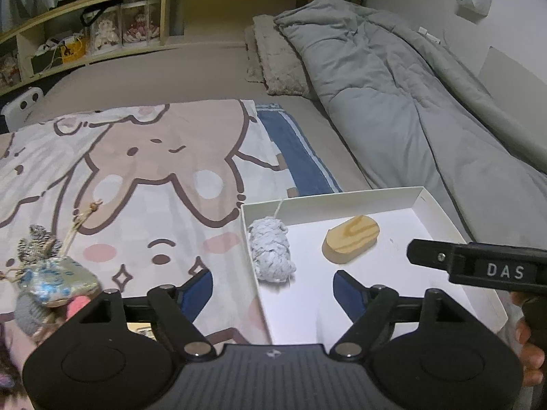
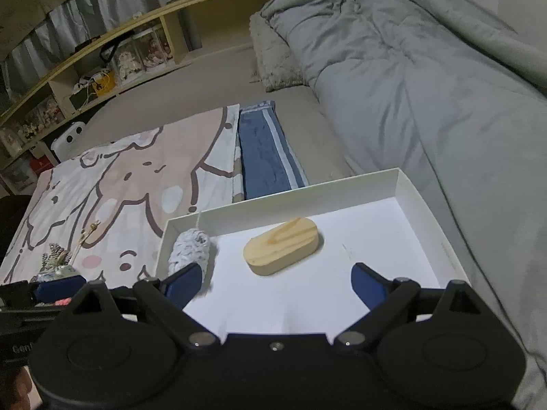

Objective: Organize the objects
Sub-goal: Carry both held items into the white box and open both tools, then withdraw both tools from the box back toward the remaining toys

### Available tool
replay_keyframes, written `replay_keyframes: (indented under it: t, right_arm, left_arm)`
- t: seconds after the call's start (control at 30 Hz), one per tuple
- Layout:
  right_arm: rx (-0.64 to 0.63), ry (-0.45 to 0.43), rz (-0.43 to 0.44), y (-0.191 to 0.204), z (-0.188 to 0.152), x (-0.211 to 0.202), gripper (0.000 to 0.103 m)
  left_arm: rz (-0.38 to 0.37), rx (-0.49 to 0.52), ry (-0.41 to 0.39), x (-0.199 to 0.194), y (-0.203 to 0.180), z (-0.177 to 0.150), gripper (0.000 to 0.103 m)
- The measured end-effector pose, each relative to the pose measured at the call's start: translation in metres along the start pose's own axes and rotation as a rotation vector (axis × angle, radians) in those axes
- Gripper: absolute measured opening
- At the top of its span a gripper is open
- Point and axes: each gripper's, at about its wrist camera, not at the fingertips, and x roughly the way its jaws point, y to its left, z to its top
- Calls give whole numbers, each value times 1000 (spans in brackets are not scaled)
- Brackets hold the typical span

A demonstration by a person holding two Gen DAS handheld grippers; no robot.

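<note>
Left wrist view: my left gripper spread wide, empty, straddling white box edge. Brocade pouch outside on blanket; looks soft, light, I'd pinch gathered neck.
Right wrist view: my right gripper wide, empty, over box. Wooden block inside, rigid; yarn ball squashy.

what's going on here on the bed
A person is tidying small items into a white box on the bed, with tongs in each hand. A grey yarn bundle and an oval wooden block already lie inside. Both the left tongs and right tongs are open and empty, hovering over the box's near side. A small patterned pouch with some other small items lies outside the box on the cartoon blanket.
</note>
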Motion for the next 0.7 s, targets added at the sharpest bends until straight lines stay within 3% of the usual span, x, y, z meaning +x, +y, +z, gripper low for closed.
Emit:
replay_keyframes:
  t: [0.37, 0.7]
  right_arm:
    - [-48, -45, -29, 10, -19, -45, 101]
    - [-64, -103, -45, 15, -33, -82, 103]
  left_arm:
    - [20, 1, -40, -40, 7, -8, 100]
    - [10, 11, -63, -63, 16, -20, 103]
